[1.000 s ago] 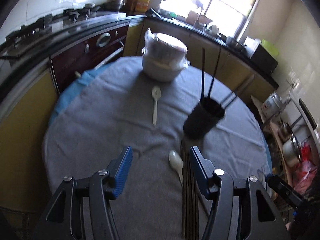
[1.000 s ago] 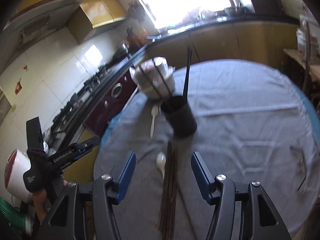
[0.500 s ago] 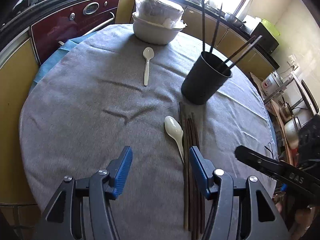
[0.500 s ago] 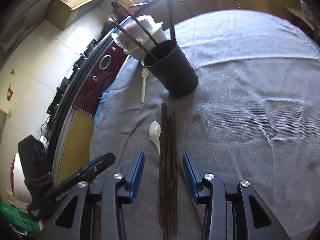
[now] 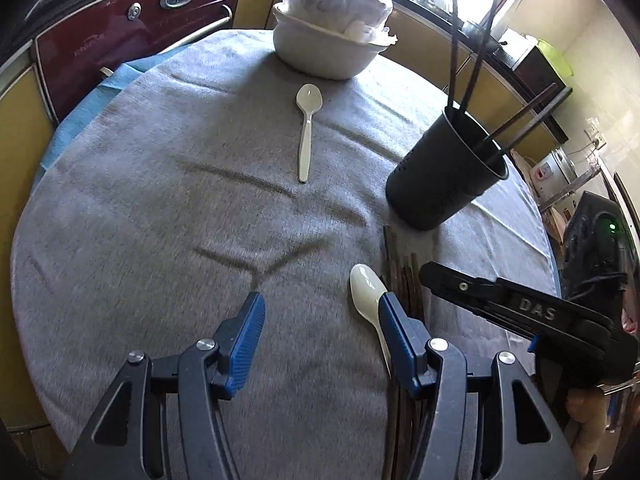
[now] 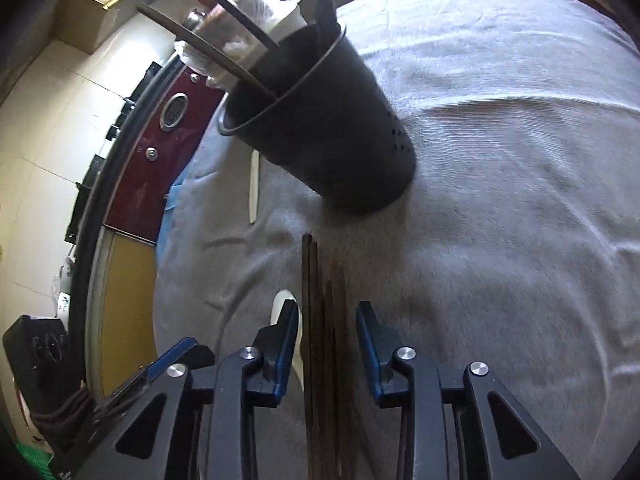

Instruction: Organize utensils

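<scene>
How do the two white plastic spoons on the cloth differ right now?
The far spoon lies alone near the white bowl, fully in view. The near spoon lies beside the loose chopsticks, its handle partly hidden behind a left gripper finger. Both rest flat on the grey cloth, bowl ends pointing away, ungripped.

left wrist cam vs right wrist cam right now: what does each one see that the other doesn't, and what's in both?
Only the left wrist view: the bowl of the far spoon, which the right view hides behind the cup, and the left gripper open over bare cloth.

Only the right wrist view: the right gripper from behind, its jaws closing around the loose chopsticks with gaps on both sides, and the holes in the cup's side.

Both: the black cup holding chopsticks, the near spoon, the wrapped white bowl, the grey tablecloth, the red oven.
</scene>
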`<state>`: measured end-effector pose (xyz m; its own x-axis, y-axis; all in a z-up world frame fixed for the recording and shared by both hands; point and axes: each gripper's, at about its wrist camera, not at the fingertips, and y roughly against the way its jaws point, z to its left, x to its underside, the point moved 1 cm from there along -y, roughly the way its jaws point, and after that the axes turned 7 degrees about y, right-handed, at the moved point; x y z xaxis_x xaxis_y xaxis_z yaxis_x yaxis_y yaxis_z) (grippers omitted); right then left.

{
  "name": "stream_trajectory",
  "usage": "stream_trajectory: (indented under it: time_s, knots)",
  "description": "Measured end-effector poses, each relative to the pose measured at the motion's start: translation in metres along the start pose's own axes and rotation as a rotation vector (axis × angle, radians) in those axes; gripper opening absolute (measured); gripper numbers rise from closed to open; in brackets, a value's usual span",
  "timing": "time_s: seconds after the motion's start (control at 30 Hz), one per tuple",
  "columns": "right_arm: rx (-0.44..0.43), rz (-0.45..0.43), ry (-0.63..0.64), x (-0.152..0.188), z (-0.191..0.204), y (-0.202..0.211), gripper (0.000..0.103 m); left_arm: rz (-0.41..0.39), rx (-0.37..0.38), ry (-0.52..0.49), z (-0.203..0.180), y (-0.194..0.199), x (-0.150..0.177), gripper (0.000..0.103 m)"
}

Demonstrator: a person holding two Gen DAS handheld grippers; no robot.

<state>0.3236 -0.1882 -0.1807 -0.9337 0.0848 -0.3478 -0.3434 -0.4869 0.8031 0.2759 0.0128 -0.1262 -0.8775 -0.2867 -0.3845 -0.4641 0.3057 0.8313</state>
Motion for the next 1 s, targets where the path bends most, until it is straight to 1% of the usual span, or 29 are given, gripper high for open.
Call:
stream_trajectory:
  time_s: [0.03,0.13,0.17,0.2,0.3,0.37,0.47,0.57,0.6,0.63,0.67,0.7,0.73,0.8,1.0]
  knots:
    - [0.009,0.003,-0.01,-0.003,-0.001,-0.004,0.029,0.005,0.001,0.002,0.0,-0.002,-0.002,0.06]
    - [-0.021,0.022,-0.036,-0.008,-0.004,-0.014,0.025,0.01,0.0,0.002,0.0,-0.007,-0.006,0.06]
    - [-0.002,0.031,-0.035,-0.009,-0.004,-0.017,0.021,0.012,-0.002,0.002,0.0,-0.009,-0.008,0.06]
    - [0.009,0.031,-0.036,-0.01,-0.005,-0.018,0.013,0.014,-0.002,0.002,0.0,-0.01,-0.01,0.06]
    - [0.01,0.023,-0.041,-0.011,-0.006,-0.018,0.007,0.028,-0.003,-0.004,-0.003,-0.017,-0.017,0.06]
    - [0.001,0.0,-0.047,-0.009,-0.009,-0.012,0.007,0.034,0.0,-0.017,-0.009,-0.021,-0.023,0.06]
    - [0.002,-0.042,-0.065,-0.003,-0.016,0.003,0.007,0.074,0.01,-0.023,-0.018,-0.034,-0.03,0.06]
    - [0.047,-0.099,-0.066,0.003,-0.023,0.024,0.006,0.119,0.008,-0.051,-0.032,-0.049,-0.034,0.058]
    - [0.051,-0.108,-0.067,0.005,-0.024,0.029,0.006,0.146,0.01,-0.059,-0.036,-0.056,-0.035,0.054]
    - [0.051,-0.121,-0.071,0.007,-0.026,0.035,0.006,0.181,0.005,-0.06,-0.038,-0.064,-0.036,0.043]
    - [0.058,-0.128,-0.072,0.009,-0.028,0.04,0.006,0.217,-0.008,-0.057,-0.039,-0.07,-0.036,0.035]
    - [0.064,-0.132,-0.072,0.01,-0.03,0.043,0.006,0.2,-0.015,-0.057,-0.04,-0.069,-0.038,0.034]
    - [0.062,-0.138,-0.076,0.011,-0.032,0.047,0.006,0.191,-0.031,-0.058,-0.041,-0.068,-0.04,0.034]
    - [0.044,-0.141,-0.079,0.013,-0.036,0.052,0.006,0.221,-0.046,-0.048,-0.041,-0.072,-0.043,0.034]
    - [0.038,-0.15,-0.069,0.014,-0.04,0.058,0.006,0.257,-0.039,-0.014,-0.041,-0.077,-0.052,0.033]
